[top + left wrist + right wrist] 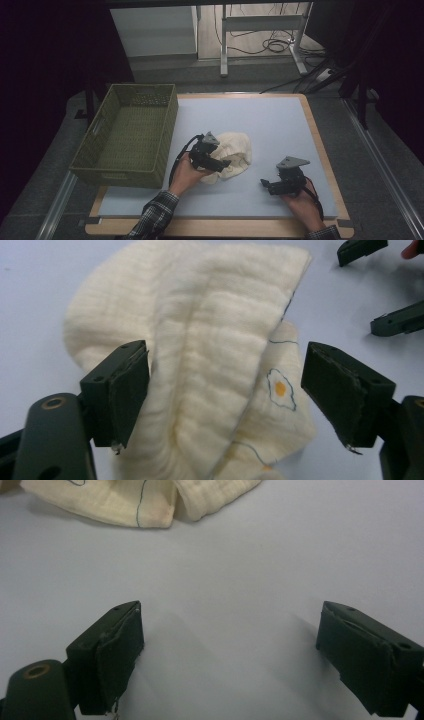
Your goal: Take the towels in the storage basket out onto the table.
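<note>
1. Left tongs [225, 390] are standing open over the cream cloth [200, 355]; the cloth is lying between the two black jaws, and neither pad is pressing on it.
2. Seen from the high view, the left tongs [220, 164] are sitting at the near-left edge of the cloth [235, 150], and the person's left hand [187, 175] is holding them from behind.
3. Right tongs [230, 655] are also standing open, with bare blue-grey counter [225, 570] showing between the jaws.
4. In the high view, the right tongs [265, 184] are lying low over the counter [270, 120], to the right of the cloth and apart from it, and the right hand [300, 202] is gripping them near the front edge.
5. The cloth is lying crumpled near the middle of the counter, and one ribbed fold is lapping over the rest.
6. A small fried-egg motif [281, 389] with a blue outline is showing on the lower layer, just beside the fold's edge.
7. In the right gripper view, the near edge of the cloth [140, 500] is lying at the top of the picture, well ahead of the jaws.
8. A green woven basket [150, 105] is standing on the left part of the counter, near the left hand and apart from the cloth.
9. The right tongs [385, 285] are appearing at the top right of the left gripper view, past the cloth.
</note>
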Tool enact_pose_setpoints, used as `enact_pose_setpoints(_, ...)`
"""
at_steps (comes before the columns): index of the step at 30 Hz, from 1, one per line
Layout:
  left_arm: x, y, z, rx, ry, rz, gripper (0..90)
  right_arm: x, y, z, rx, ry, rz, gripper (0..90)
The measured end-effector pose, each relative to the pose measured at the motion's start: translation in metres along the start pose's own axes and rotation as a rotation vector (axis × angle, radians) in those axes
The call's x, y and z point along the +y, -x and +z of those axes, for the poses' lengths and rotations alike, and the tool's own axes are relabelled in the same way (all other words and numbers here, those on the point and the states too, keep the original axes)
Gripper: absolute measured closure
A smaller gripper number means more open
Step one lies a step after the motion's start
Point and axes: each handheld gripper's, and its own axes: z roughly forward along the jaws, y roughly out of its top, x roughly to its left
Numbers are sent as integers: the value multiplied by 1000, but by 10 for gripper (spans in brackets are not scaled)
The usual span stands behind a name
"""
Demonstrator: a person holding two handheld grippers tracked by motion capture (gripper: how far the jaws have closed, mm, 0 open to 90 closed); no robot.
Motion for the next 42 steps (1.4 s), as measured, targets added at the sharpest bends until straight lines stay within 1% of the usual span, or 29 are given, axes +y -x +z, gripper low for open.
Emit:
enact_pose_setpoints(2, -2, -3, -6, -2, 3, -15, 247, 0, 0, 0, 0, 0, 0, 119)
enact_pose_setpoints(4, -4, -5, -10, -4, 4, -20, 310, 0, 0, 0, 0, 0, 1, 119)
enact_pose_setpoints(5, -5, -5, -11, -2, 2, -21, 310, 0, 0, 0, 0, 0, 1, 119)
enact_pose_setpoints(7, -8, -6, -14, 2, 8, -24, 350, 0, 0, 0, 0, 0, 1, 119)
enact_pose_setpoints(9, -11, -6, -16, 4, 12, -28, 368, 0, 0, 0, 1, 0, 2, 119)
enact_pose_setpoints(12, -15, -3, -21, -1, 25, -21, 369, 0, 0, 0, 3, 0, 1, 122)
enact_pose_setpoints(15, -18, 0, -27, -13, 39, -15, 433, 0, 0, 0, 5, 1, -1, 127)
enact_pose_setpoints(16, -20, 1, -28, -24, 40, -7, 471, 0, 0, 0, 6, 1, -1, 131)
enact_pose_setpoints(17, -21, 1, -28, -30, 39, -3, 514, 0, 0, -1, 6, 3, -3, 144)
enact_pose_setpoints(18, -23, 2, -28, -23, 34, 2, 540, 0, -1, -3, 12, 18, -2, 248)
enact_pose_setpoints(19, -25, 3, -25, -8, 17, 13, 549, -1, -2, -3, 11, 21, -3, 267)
enact_pose_setpoints(20, -25, 3, -25, -8, 17, 13, 549, -1, -2, -3, 11, 21, -3, 267)
enact_pose_setpoints(21, -26, 3, -21, 6, 13, 11, 549, -1, -2, -4, 9, 22, 0, 289)
enact_pose_setpoints(22, -27, 2, -19, 11, 10, 9, 543, 0, -3, -4, 11, 24, 6, 334)
enact_pose_setpoints(24, -29, 1, -14, 17, 9, 2, 541, 2, -5, -4, 33, 29, 3, 387)
enact_pose_setpoints(25, -29, 0, -11, 20, 1, 0, 544, 3, -6, -4, 57, 33, 10, 397)
enact_pose_setpoints(27, -30, -2, -6, 24, -6, -8, 562, 8, -11, -2, 94, 36, 13, 407)
enact_pose_setpoints(28, -30, -3, -4, 23, -15, -9, 600, 11, -15, 0, 107, 37, 5, 418)
enact_pose_setpoints(30, -30, -4, -1, 32, -22, -8, 699, 17, -25, 4, 135, 44, -18, 469)
enact_pose_setpoints(31, -30, -5, -1, 31, -21, -9, 779, 21, -29, 6, 151, 51, -20, 484)
enact_pose_setpoints(32, -29, -7, -2, 27, -15, -13, 827, 24, -33, 8, 173, 59, -18, 508)
enact_pose_setpoints(33, -29, -9, -3, 27, -8, -25, 852, 28, -36, 10, 195, 66, -16, 517)
enact_pose_setpoints(34, -28, -11, -5, 31, -9, -23, 866, 32, -39, 13, 212, 67, -17, 525)
enact_pose_setpoints(35, -27, -12, -6, 36, -2, -30, 872, 37, -43, 15, 223, 66, -23, 527)
enact_pose_setpoints(36, -26, -14, -9, 45, 2, -28, 874, 40, -45, 17, 226, 64, -31, 528)
enact_pose_setpoints(38, -25, -17, -15, 59, 19, -42, 875, 51, -52, 25, 231, 69, -55, 532)
enact_pose_setpoints(39, -24, -20, -18, 63, 37, -51, 875, 54, -54, 27, 228, 69, -66, 534)
enact_pose_setpoints(41, -23, -24, -25, 85, 54, -66, 875, 63, -59, 34, 187, 61, -107, 550)
enact_pose_setpoints(42, -23, -25, -27, 96, 60, -75, 874, 66, -59, 38, 167, 50, -119, 551)
